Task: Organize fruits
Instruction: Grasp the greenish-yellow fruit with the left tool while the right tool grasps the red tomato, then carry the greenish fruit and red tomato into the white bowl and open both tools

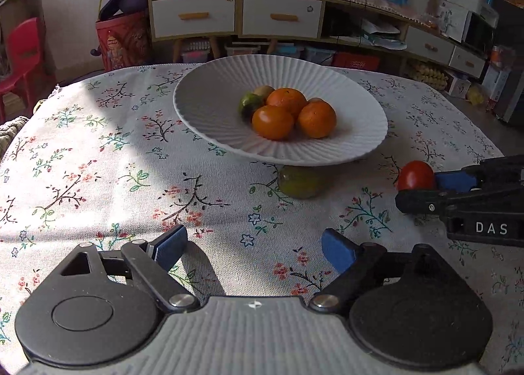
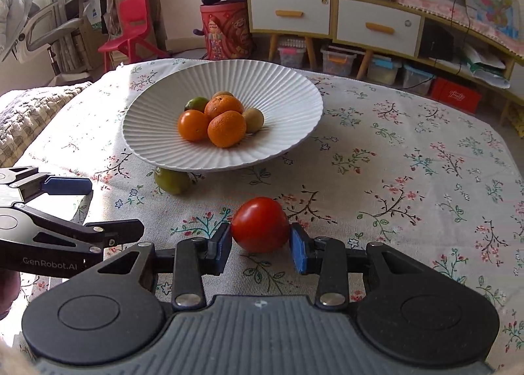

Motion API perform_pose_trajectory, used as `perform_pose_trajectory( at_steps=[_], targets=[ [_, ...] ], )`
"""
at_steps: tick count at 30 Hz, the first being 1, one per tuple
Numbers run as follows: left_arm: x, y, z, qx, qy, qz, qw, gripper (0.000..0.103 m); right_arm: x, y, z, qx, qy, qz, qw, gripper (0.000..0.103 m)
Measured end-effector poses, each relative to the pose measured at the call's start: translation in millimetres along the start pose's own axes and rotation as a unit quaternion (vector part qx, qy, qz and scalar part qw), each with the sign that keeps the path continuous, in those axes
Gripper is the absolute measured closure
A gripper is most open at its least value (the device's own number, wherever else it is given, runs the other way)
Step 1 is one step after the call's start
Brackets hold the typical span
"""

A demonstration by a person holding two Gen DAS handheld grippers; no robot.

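Tomato (image 2: 260, 229) clamped in right claw (image 2: 261, 242), left claw (image 1: 253, 249) wide, floral tablecloth (image 2: 393, 152), drawer cabinet (image 2: 334, 14) behind

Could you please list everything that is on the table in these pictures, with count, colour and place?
plate: 1, white, ribbed, raised above the cloth at the far middle of the table.
oranges: 3, orange, grouped in the plate.
green citrus: 1, green, in the plate behind the oranges.
kiwis: 2, brown-green, in the plate beside and behind the oranges.
green fruit: 1, yellow-green, on the cloth under the plate's near edge.
tomato: 1, red, on the near cloth.
tablecloth: 1, white with flowers, covering the table.
left claw: open, nothing between its blue pads.
right claw: blue pads closed on the tomato's two sides.
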State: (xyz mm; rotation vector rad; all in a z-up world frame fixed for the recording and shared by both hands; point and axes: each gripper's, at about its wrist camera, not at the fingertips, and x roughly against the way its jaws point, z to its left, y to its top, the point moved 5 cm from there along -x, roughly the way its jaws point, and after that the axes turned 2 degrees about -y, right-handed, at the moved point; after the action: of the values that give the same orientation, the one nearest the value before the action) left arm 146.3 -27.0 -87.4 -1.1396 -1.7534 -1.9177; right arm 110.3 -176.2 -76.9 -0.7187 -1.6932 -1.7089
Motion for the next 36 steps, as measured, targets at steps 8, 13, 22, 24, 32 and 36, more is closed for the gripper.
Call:
perform_pose_trajectory(
  at_steps=[8,13,22,24,32,36],
  targets=[
    [-9.4,7.8,-7.7,0.007,-0.022,-0.019,0.9996,0.051,5.9,-1.0,-9.4,-0.009,0.002,-0.005,1.000,0.068],
    [-15.1,14.5,-14.9,0.013,-0.033,-0.029,0.9990,0.059,8.4,-1.5,-12.9,-0.012,0.003,-0.008,1.000,0.068],
    [-24.2,23.6,-25.5,0.016,-0.026,-0.033,0.9990,0.076,11.0,-2.3,-16.6,-0.015,0.005,-0.010,1.000,0.068],
    [-25.0,24.3,-24.0,0.020,-0.023,-0.033,0.9990,0.084,11.0,-2.2,-16.7,-0.015,0.004,-0.010,1.000,0.068],
    [-21.0,22.0,-26.4,0.008,-0.038,-0.026,0.9989,0.086,11.0,-2.0,-16.2,-0.012,0.005,-0.010,1.000,0.068],
    [-17.9,20.1,-25.6,0.008,-0.044,-0.019,0.9988,0.086,10.9,-2.2,-14.6,-0.011,0.005,-0.010,1.000,0.068]
  ],
)
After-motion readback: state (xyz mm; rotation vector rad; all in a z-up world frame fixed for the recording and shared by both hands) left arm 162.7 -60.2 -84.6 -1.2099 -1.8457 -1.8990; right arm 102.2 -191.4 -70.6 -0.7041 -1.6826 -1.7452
